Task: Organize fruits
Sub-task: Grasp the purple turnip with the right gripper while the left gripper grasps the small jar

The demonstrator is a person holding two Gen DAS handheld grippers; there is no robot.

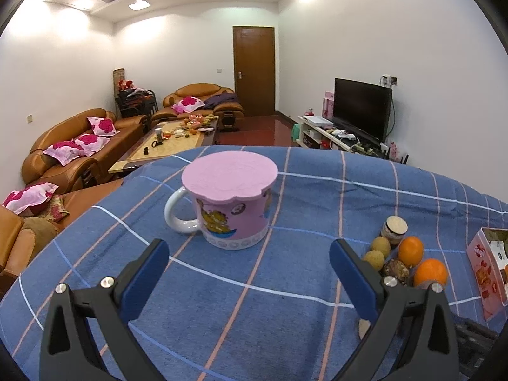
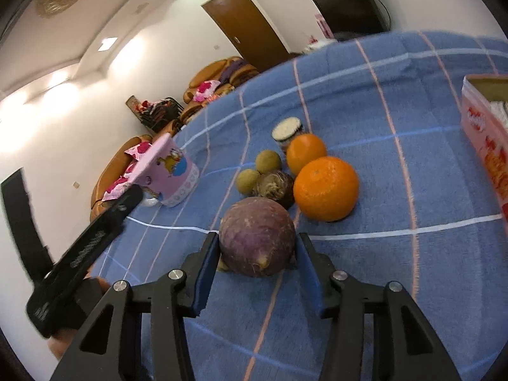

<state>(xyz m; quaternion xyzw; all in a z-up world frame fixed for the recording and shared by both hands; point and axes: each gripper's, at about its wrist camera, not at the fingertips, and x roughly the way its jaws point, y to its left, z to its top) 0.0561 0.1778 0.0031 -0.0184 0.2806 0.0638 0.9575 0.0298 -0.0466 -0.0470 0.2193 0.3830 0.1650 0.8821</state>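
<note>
On the blue checked tablecloth (image 2: 365, 120), my right gripper (image 2: 257, 255) sat low with its blue pads (image 2: 206, 273) closed on a round purple fruit (image 2: 257, 238), one pad pressed to each flank. Whether the fruit was lifted clear of the cloth or resting on it, I couldn't quite tell from that angle. Just beyond it lay the rest of the pile: a darker purple fruit (image 2: 274, 187), two small greenish-brown fruits (image 2: 268, 161) side by side, and two oranges (image 2: 326, 188), the nearer one touching the dark fruit. A small lidded jar (image 2: 287, 130) stood behind the far orange. A pink carton (image 2: 482, 139) sat off to the right edge.

My left gripper (image 1: 249, 270) hovered wide apart, holding nothing, aimed at a pink cartoon mug (image 1: 230, 203) capped with a pink lid (image 1: 229, 176), handle turned left. The fruit pile showed beside my left gripper's right finger.
</note>
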